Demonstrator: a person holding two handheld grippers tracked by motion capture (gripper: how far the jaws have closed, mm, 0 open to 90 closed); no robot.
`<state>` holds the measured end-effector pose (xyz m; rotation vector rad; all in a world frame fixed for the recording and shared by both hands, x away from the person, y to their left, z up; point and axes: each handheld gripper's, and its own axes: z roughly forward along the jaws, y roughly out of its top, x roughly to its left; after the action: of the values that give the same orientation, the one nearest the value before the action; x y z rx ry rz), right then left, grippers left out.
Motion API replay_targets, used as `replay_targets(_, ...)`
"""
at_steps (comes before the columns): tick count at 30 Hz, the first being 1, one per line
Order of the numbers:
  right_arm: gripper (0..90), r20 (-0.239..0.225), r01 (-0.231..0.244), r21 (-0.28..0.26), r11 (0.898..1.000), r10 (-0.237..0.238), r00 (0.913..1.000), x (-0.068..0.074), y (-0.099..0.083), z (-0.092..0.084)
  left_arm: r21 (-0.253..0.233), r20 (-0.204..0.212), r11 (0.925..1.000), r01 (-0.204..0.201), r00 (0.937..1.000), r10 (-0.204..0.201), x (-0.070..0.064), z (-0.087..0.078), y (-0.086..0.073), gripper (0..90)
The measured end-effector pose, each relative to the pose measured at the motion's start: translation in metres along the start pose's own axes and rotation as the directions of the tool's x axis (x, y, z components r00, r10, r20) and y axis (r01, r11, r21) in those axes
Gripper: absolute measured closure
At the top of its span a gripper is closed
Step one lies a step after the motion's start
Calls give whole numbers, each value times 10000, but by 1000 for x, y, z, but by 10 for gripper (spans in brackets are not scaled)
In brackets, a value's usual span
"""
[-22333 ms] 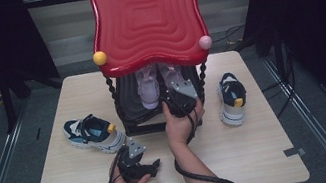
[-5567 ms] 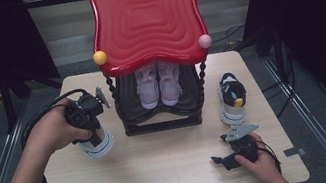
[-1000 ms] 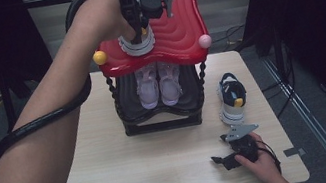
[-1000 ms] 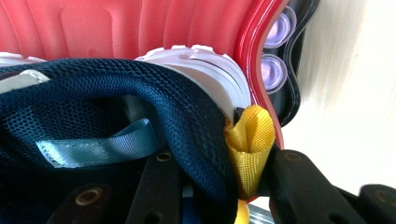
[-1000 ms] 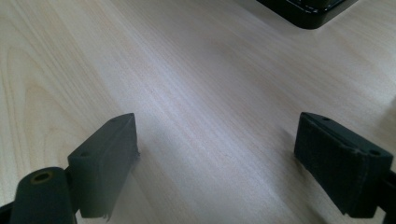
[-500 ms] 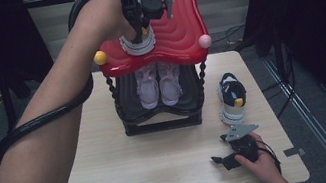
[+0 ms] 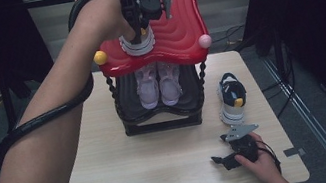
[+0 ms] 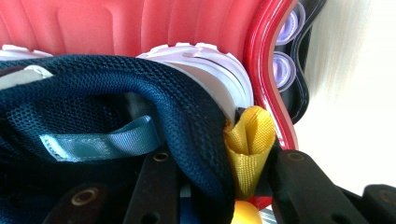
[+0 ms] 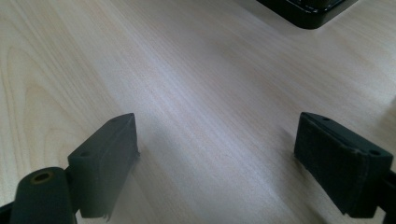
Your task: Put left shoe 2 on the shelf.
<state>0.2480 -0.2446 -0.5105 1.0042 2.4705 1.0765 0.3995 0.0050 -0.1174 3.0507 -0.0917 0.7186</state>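
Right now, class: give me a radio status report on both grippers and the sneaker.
Left gripper shut on navy sneaker, over red rack top. Right gripper open, resting on table. Second navy sneaker waits beside rack. Nothing in the way.

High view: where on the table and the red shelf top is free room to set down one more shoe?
The table is bare left of the black rack and along its front edge up to the right gripper. The red shelf top is free right of the navy shoe that the left gripper holds. It is crowded right of the rack, around the second navy shoe.
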Motion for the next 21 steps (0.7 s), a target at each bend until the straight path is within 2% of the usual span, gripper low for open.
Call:
replay_targets(6,131,-1,1,0,10000,-1,10000,0,0,0,-254,-39,9995,194,9998,-195,2,-1,-3,676)
replay_targets(8,131,-1,1,0,10000,-1,10000,0,0,0,-137,-36,9998,141,9999,-142,2,-2,-4,670)
replay_targets(13,131,-3,-4,0,10000,4,10000,0,0,0,-222,-84,9996,200,9998,-202,3,-3,-5,657)
replay_targets(21,131,-2,1,1,10000,-1,10000,0,0,0,-454,-129,9967,667,9976,-674,7,-4,-7,595)
